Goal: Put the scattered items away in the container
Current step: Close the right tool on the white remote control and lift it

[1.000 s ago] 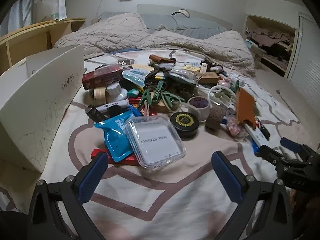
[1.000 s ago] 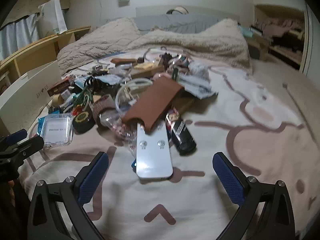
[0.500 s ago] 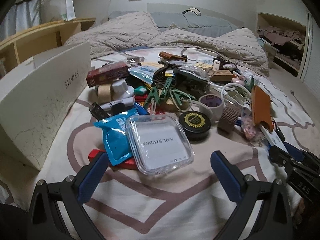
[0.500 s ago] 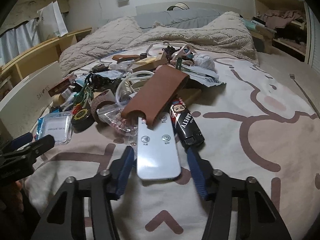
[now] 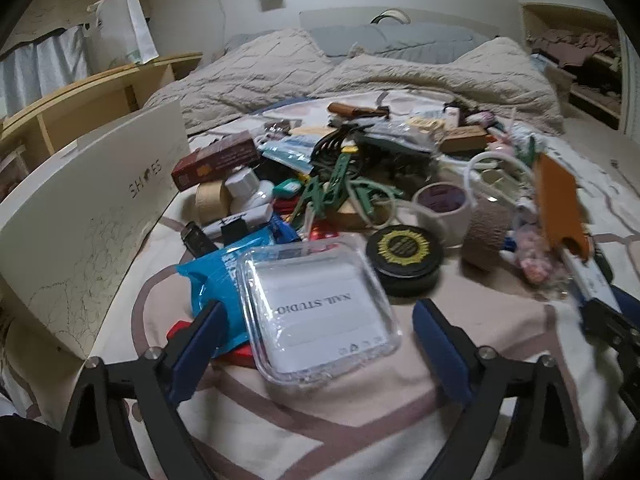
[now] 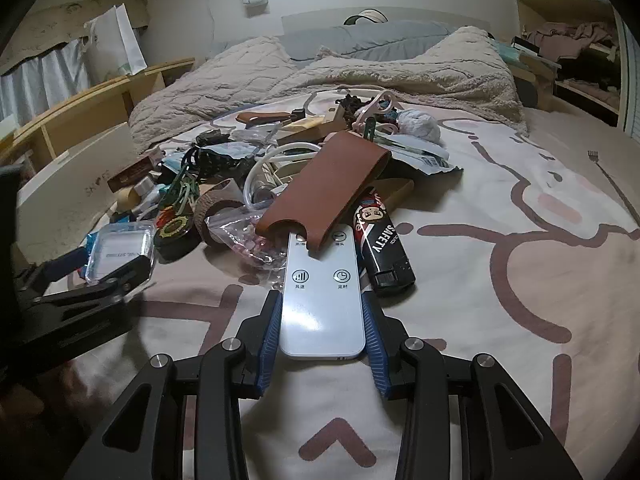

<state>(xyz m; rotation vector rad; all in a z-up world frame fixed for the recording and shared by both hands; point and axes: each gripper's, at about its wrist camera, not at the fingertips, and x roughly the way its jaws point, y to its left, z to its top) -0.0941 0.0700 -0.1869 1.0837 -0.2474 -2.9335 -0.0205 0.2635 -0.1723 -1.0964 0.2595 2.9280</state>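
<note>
Right wrist view: the right hand-held gripper [image 6: 322, 320] pinches a white remote [image 6: 322, 300] lying on the bed [image 6: 520, 280]; the left hand-held gripper [image 5: 316, 344] hangs spread around a clear case [image 5: 316, 308]. The clutter pile remains unsorted, outside the white shoebox [image 5: 80, 220]; tidying looks barely begun.

Pale silver-white flat plastic remote [image 6: 322, 300] with grey button icons. Tan-brown smooth leather sleeve [image 6: 332, 184]. Glossy black cylindrical lighter [image 6: 382, 246], white lettering, cartoon monkey print. Round black tin [image 5: 406, 258] stamped with a yellow sunburst. Crinkled bright blue foil packet [image 5: 216, 280]. Cream bed sheet [image 6: 500, 280] looped in brown lines. Blue-padded black right gripper [image 6: 322, 326].
</note>
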